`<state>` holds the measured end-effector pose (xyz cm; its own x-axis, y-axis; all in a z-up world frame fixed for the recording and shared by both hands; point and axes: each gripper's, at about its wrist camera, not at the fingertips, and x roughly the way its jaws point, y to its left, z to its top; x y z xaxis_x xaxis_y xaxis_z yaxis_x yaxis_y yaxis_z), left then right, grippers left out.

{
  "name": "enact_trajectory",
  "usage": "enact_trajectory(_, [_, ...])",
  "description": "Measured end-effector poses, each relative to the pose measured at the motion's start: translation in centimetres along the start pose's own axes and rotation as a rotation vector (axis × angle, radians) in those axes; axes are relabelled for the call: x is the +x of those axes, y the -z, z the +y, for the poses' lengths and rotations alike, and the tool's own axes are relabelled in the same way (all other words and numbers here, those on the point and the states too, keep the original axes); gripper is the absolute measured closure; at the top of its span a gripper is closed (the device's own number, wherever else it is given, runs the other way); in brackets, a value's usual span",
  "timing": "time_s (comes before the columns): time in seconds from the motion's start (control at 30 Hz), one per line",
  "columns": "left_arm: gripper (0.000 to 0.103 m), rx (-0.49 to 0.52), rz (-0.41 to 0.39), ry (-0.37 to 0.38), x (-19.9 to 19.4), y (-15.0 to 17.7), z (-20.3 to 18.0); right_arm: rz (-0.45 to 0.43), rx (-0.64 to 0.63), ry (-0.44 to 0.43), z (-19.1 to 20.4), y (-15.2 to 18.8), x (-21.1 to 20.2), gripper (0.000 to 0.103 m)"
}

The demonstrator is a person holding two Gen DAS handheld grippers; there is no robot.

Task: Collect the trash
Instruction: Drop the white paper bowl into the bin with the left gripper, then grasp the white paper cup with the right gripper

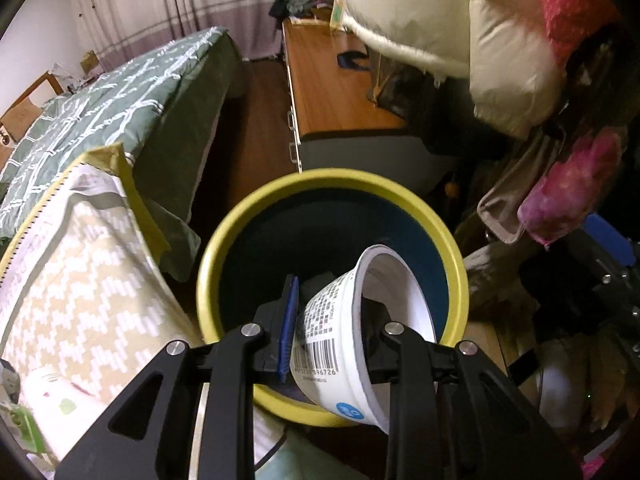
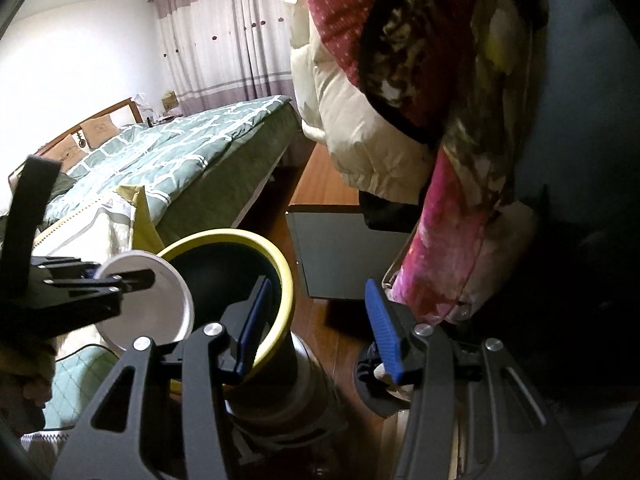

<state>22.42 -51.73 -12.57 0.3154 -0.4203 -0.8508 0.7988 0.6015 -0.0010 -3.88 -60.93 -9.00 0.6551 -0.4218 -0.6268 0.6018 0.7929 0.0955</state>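
Observation:
My left gripper (image 1: 332, 312) is shut on a white paper bowl (image 1: 340, 344) with a barcode, one finger outside its wall and one inside. It holds the bowl tilted over the open mouth of a yellow-rimmed trash bin (image 1: 224, 256) with a dark inside. In the right wrist view the bowl (image 2: 148, 300) and the left gripper (image 2: 132, 280) show at the left, at the bin's rim (image 2: 284, 280). My right gripper (image 2: 316, 320) is open and empty, its left finger over the bin's near rim.
A bed with a green quilt (image 1: 100, 96) and a beige patterned blanket (image 1: 80, 280) lies to the left. A wooden cabinet (image 1: 336, 92) stands behind the bin. Hanging coats and clothes (image 2: 420, 100) crowd the right. Dark wooden floor (image 2: 344, 340) surrounds the bin.

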Motion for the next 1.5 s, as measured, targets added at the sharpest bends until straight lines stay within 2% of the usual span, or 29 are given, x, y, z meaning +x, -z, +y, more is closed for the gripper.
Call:
enact_trajectory(0.1, [0.077, -0.014, 0.032, 0.002, 1.3, -0.1, 0.0, 0.004, 0.002, 0.003, -0.1, -0.1, 0.2, 0.056])
enact_trajectory(0.13, [0.051, -0.02, 0.037, 0.001, 1.6, 0.0, 0.0, 0.005, 0.002, 0.004, -0.1, -0.1, 0.2, 0.056])
enact_trajectory(0.17, [0.035, -0.026, 0.032, -0.004, 1.6, 0.0, 0.1, 0.004, 0.001, 0.006, -0.1, -0.1, 0.1, 0.056])
enact_trajectory(0.2, [0.024, -0.031, 0.007, -0.012, 1.3, 0.0, 0.1, 0.003, 0.001, 0.006, -0.1, 0.0, 0.0, 0.056])
enact_trajectory(0.27, [0.021, -0.026, -0.007, -0.022, 0.8, 0.1, 0.1, 0.0, 0.002, 0.008, -0.1, 0.0, -0.3, 0.056])
enact_trajectory(0.3, [0.017, -0.032, -0.009, -0.016, 0.6, 0.1, 0.1, -0.001, 0.002, 0.01, -0.1, 0.0, -0.4, 0.056])
enact_trajectory(0.4, [0.016, -0.056, -0.024, 0.001, -1.0, 0.7, 0.6, -0.003, -0.004, 0.014, 0.1, 0.1, -0.8, 0.056])
enact_trajectory(0.5, [0.015, -0.078, -0.069, 0.013, -4.3, 2.1, 1.4, -0.002, -0.012, 0.01, 0.5, 0.3, -1.1, 0.055])
enact_trajectory(0.7, [0.005, -0.154, -0.217, -0.025, -13.7, 7.0, 4.9, -0.004, -0.048, -0.043, 3.0, 0.4, -1.4, 0.053])
enact_trajectory(0.9, [0.005, -0.311, -0.325, -0.118, -22.2, 14.4, 11.1, 0.004, -0.12, -0.153, 8.4, 1.0, -1.9, 0.053])
enact_trajectory(1.03, [0.005, -0.424, -0.379, -0.261, -27.0, 20.7, 15.5, 0.015, -0.18, -0.241, 12.9, 1.8, -2.6, 0.052])
enact_trajectory(1.23, [0.005, -0.542, -0.435, -0.401, -32.2, 28.2, 19.9, 0.05, -0.279, -0.403, 20.3, 3.5, -4.1, 0.052])
enact_trajectory(1.33, [0.005, -0.576, -0.457, -0.431, -33.9, 30.5, 21.3, 0.059, -0.333, -0.469, 24.0, 4.4, -5.0, 0.052])
enact_trajectory(1.5, [0.005, -0.585, -0.48, -0.441, -35.0, 32.5, 22.0, 0.096, -0.38, -0.489, 28.0, 5.7, -4.0, 0.052])
